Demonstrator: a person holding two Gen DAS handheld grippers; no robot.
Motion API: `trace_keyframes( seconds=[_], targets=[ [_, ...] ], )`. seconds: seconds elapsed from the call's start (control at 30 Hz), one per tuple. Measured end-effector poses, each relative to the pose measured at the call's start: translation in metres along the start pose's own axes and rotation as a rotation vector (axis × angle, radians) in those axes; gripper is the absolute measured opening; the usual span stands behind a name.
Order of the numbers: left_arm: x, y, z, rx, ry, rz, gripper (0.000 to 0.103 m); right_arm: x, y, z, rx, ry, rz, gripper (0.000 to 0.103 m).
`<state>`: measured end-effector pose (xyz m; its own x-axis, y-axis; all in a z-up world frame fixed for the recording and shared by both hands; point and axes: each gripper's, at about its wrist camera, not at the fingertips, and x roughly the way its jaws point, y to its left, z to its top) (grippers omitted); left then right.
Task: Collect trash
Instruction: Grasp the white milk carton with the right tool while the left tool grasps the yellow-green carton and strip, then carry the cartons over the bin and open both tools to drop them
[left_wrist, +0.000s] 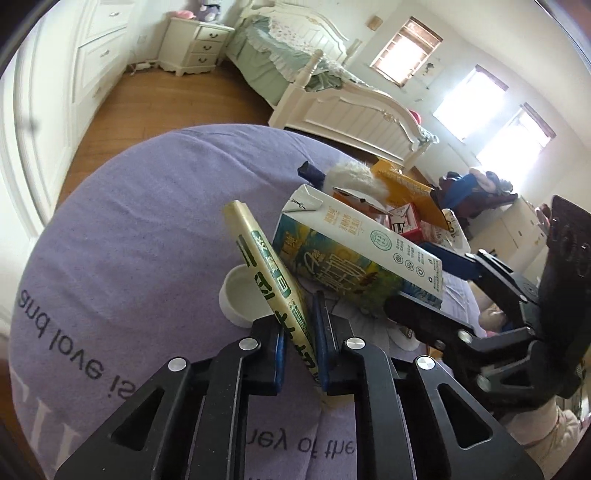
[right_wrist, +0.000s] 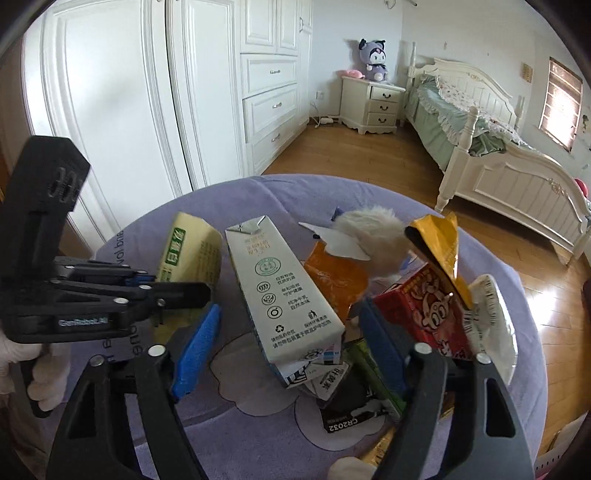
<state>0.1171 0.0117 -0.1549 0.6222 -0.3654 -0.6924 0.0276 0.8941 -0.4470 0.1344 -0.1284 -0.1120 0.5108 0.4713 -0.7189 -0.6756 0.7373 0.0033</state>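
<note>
My left gripper (left_wrist: 301, 343) is shut on a flattened yellow-green carton (left_wrist: 273, 273), which stands on edge between the blue pads. The right wrist view shows the same gripper (right_wrist: 173, 286) at the left, clamped on that carton (right_wrist: 188, 251). A tall white milk carton (right_wrist: 280, 295) lies tilted on the trash pile. My right gripper (right_wrist: 290, 349) is open around its near end, with a gap between each blue pad and the carton. In the left wrist view the right gripper (left_wrist: 436, 291) reaches in from the right around the milk carton (left_wrist: 351, 251).
A round table under a purple cloth (left_wrist: 129, 221) holds the pile: a red carton (right_wrist: 432, 310), a yellow wrapper (right_wrist: 439, 243), an orange wrapper (right_wrist: 332, 273), a white fluffy thing (right_wrist: 373, 232), a battery pack (right_wrist: 347, 417). A white cup (left_wrist: 240, 295) stands behind the held carton. A bed (right_wrist: 498, 166) and a wardrobe (right_wrist: 147, 92) line the room.
</note>
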Motion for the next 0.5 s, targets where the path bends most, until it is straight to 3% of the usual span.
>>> trace_keyframes(
  seconds=[0.03,0.23,0.33,0.5],
  targets=[
    [-0.005,-0.001,-0.001,0.017,-0.009,0.010,0.013,0.004,0.000,-0.002,0.006,0.015,-0.006,0.053],
    [-0.028,-0.006,-0.004,0.071,-0.047,-0.012,0.008,-0.012,-0.002,-0.013,0.083,-0.036,0.022,0.048],
    [-0.042,-0.013,-0.006,0.095,-0.077,-0.029,0.008,-0.037,-0.010,-0.022,0.198,-0.102,0.040,0.042],
    [-0.065,-0.045,-0.005,0.181,-0.109,-0.053,0.008,-0.093,-0.027,-0.049,0.421,-0.226,0.039,0.042]
  ],
)
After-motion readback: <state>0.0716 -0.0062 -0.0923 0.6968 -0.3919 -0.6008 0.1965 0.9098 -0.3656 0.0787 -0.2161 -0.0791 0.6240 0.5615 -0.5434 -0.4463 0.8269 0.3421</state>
